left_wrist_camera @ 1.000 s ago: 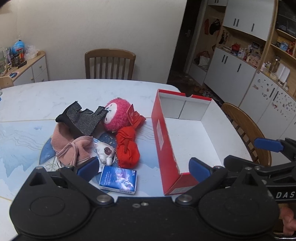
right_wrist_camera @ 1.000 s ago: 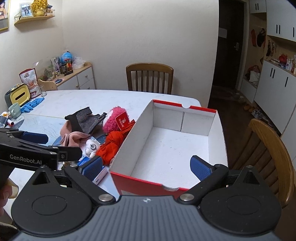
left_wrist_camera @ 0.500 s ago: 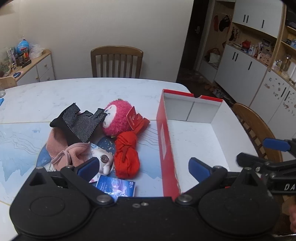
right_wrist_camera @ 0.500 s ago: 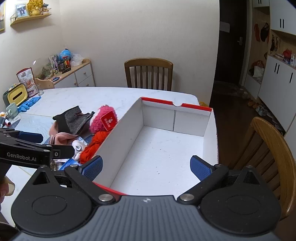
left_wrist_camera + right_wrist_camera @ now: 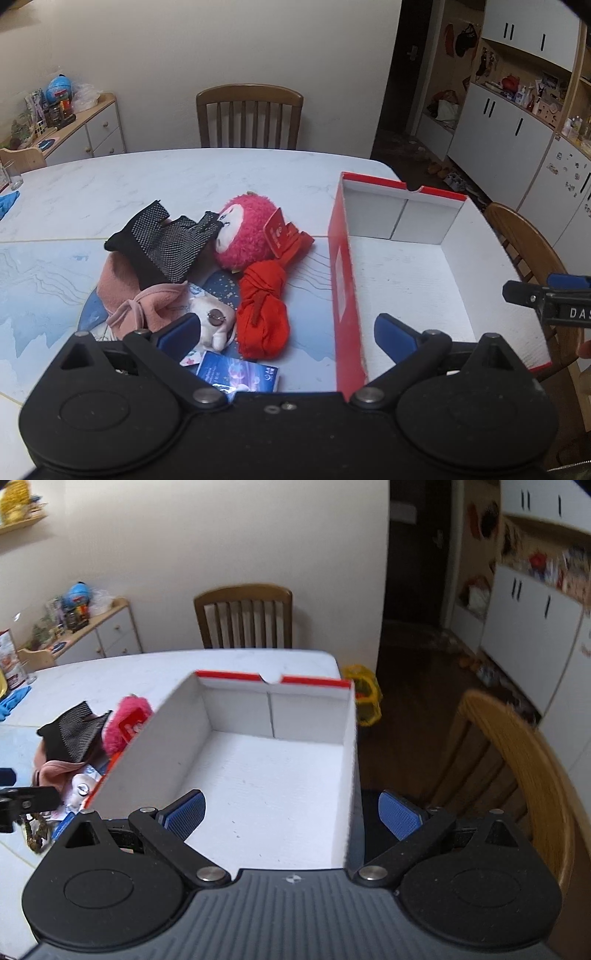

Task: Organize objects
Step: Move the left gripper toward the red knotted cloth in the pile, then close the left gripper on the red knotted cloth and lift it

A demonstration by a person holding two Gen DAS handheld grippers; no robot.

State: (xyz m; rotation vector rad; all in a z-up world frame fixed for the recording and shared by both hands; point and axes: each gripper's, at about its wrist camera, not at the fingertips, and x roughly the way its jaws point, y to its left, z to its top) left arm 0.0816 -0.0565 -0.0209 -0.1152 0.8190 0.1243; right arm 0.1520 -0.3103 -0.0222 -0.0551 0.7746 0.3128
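- Pink cloth (image 5: 147,299) lies at the pile's nine o'clock, under the black mesh glove (image 5: 166,243); beside them are the pink plush (image 5: 245,236), the red bundle (image 5: 264,314) and a blue packet (image 5: 240,371).
- Left gripper (image 5: 282,328) has drifted rightward over half a second, fingers spread wide and empty, now straddling the box's red wall (image 5: 341,295).
- Red-and-white box (image 5: 266,794) sits at three o'clock of the pile, still empty; nothing is sorted yet.
- Right gripper (image 5: 291,812) has swung right too, fingers wide and empty, across the box's right wall.
- Surface (image 5: 221,173) is bare toward twelve o'clock; its right edge, with a wooden chair (image 5: 517,760) beyond, runs close by the box.
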